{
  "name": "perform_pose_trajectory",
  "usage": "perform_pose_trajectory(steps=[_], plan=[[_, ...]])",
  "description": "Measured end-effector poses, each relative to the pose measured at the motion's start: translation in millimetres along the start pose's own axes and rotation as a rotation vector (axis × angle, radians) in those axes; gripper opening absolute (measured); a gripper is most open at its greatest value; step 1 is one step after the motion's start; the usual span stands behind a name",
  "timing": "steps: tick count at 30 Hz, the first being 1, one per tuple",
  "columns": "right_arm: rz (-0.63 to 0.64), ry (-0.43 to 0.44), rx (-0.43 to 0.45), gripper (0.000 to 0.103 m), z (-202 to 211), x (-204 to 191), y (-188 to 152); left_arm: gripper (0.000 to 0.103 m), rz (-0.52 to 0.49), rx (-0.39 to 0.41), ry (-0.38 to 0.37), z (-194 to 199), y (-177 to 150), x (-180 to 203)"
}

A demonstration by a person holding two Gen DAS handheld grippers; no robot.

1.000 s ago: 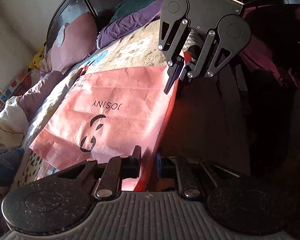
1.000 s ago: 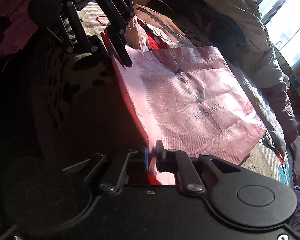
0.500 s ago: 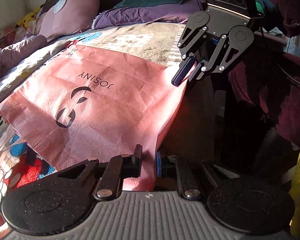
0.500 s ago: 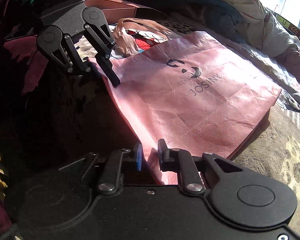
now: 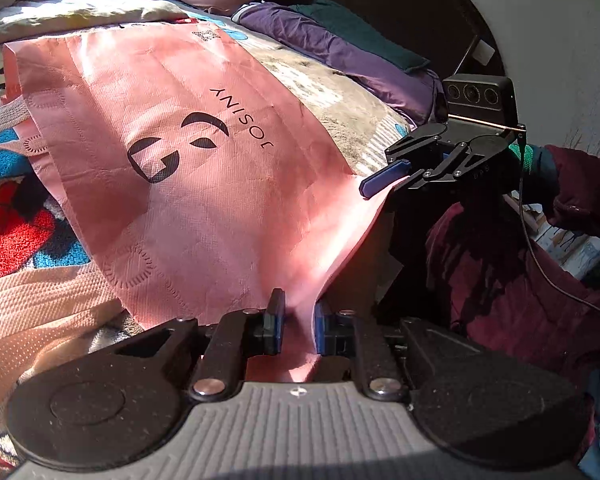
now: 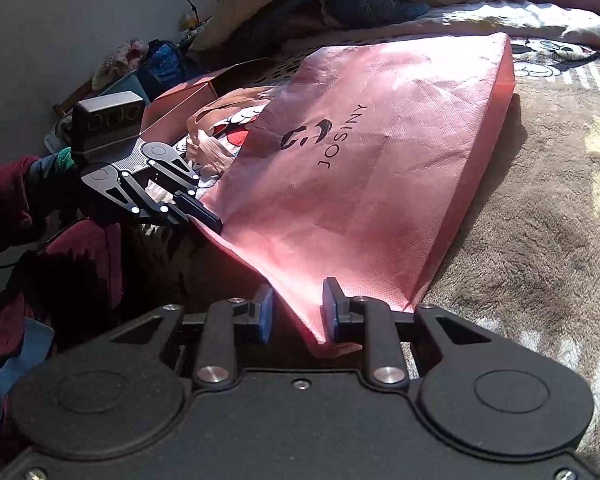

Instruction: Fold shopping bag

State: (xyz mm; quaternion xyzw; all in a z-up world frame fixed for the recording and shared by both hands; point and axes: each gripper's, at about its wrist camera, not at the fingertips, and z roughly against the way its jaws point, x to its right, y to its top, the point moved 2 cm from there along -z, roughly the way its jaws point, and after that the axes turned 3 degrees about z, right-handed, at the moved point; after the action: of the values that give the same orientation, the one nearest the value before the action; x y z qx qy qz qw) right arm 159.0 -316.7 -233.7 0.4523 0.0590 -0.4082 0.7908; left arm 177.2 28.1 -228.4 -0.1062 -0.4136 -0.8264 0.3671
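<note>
Nearest, in the left wrist view: left gripper [image 5: 298, 320] closed tight on one near corner of the pink shopping bag [image 5: 204, 184], with the fabric pinched between the pads. In the right wrist view: right gripper [image 6: 296, 312] with jaws opening, the other near corner standing between them but not pressed, only leaning against one pad.

First danger here: easy to lose that free corner. If lifted or pulled now, likely to slide out on the right side and hang from the left grip alone, giving a crooked edge and a skewed fold. Better to close again on the right before any lifting.

A little further: body of the bag spread flat on the brown blanket [image 6: 540, 220], logo side up, near edge raised toward both grippers. Could drag and wrinkle over the fuzzy blanket if tugged from one side only.

Further again, at the left gripper's end of the bag: loose handles [image 6: 216, 128] bunched beside the opening. May get trapped under a fold and make a bulge, so worth watching.

Farthest: piled bedding and clothes [image 6: 340, 0] beyond the far edge. Could catch that edge if the bag is pushed too far.
</note>
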Motion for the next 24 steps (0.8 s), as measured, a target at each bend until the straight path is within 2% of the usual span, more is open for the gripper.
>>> perform_pose_trajectory(steps=[6, 9, 17, 20, 22, 24], plan=[[-0.261, 0.039, 0.024, 0.022, 2, 19, -2, 0.015, 0.108, 0.029, -0.022, 8, 1, -7], [-0.390, 0.046, 0.047, 0.022, 1, 25, -5, 0.018, 0.200, 0.096, -0.025, 17, -4, -12], [-0.606, 0.011, 0.108, 0.022, 2, 22, -18, 0.021, 0.460, 0.239, 0.002, 31, -23, -18], [-0.670, 0.016, 0.134, 0.022, 5, 21, -23, 0.021, 0.479, 0.263, 0.007, 33, -28, -14], [-0.663, 0.015, 0.141, 0.022, 7, 20, -26, 0.021, 0.475, 0.274, 0.009, 34, -32, -15], [-0.608, 0.003, 0.139, 0.022, 10, 17, -24, 0.021, 0.391, 0.282, 0.042, 36, -31, -9]])
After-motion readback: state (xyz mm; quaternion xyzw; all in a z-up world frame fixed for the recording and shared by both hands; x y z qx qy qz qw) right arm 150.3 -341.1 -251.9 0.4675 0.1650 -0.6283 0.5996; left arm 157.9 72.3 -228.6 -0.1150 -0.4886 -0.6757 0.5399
